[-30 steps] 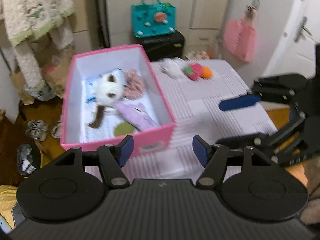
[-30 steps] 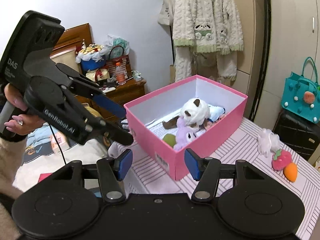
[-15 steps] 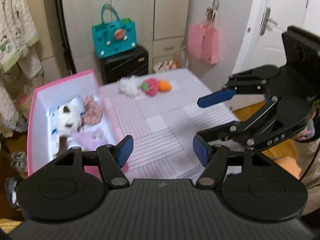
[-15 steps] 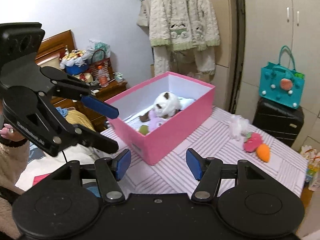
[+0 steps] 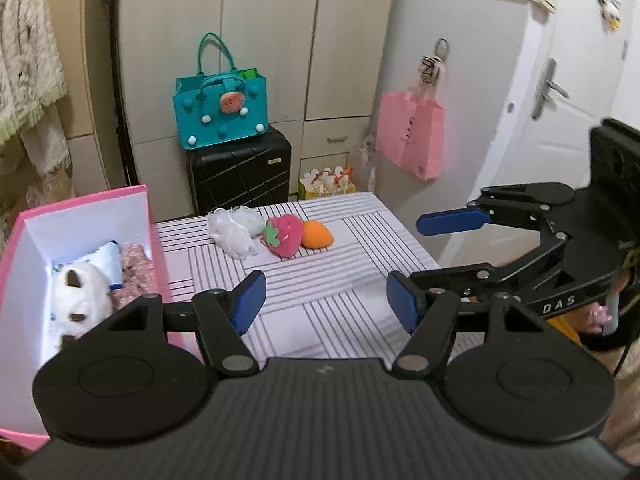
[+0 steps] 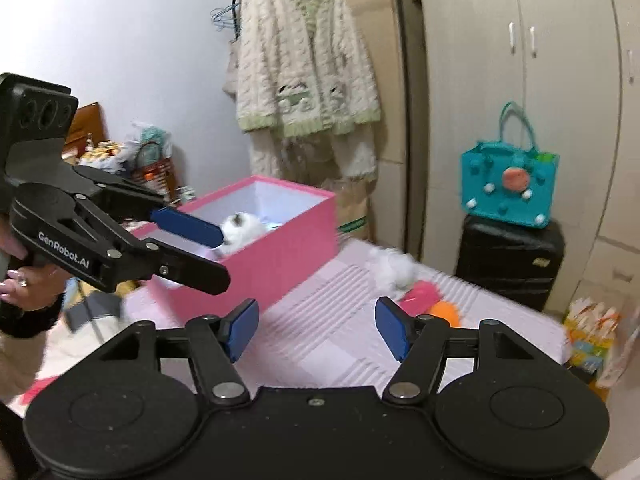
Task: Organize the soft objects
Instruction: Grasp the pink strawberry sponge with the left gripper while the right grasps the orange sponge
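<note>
Striped table (image 5: 360,280) fills the left wrist view. Left gripper (image 5: 326,302) holds nothing, jaws apart. Beyond it lie a white plush (image 5: 236,232), strawberry toy (image 5: 285,235) and orange toy (image 5: 316,234), right of the pink box (image 5: 80,208).

Right wrist view: right gripper (image 6: 316,330) is empty, jaws opening. The box (image 6: 280,248) sits beyond; the toys lie to its right.

1. We see the pink box (image 5: 80,216) cut off at the left edge of the left wrist view.
2. The toys on the worktop (image 6: 344,320) blur together in the right wrist view.
</note>
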`<action>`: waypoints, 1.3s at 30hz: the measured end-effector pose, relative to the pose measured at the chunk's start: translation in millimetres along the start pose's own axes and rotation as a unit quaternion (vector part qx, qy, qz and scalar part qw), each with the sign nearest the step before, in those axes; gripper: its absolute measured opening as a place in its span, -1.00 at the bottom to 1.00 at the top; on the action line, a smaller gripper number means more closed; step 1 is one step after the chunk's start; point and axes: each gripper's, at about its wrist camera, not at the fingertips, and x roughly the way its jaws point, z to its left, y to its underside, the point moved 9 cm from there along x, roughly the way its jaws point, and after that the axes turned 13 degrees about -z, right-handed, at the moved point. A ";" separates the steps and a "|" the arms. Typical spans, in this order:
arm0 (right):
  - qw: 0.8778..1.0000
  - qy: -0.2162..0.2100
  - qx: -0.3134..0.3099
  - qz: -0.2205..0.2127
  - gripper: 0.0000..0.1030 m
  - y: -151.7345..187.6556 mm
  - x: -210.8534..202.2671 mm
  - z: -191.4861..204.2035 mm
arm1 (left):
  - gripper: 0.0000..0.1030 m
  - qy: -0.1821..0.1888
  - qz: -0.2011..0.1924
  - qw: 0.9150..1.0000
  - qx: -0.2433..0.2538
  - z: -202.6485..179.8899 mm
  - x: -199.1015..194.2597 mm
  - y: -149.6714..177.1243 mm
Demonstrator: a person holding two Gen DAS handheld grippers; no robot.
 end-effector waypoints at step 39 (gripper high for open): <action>0.998 -0.007 -0.014 0.053 0.34 94.7 144.1 -141.3 | 0.24 -0.094 0.074 0.980 -0.159 42.1 234.5 39.9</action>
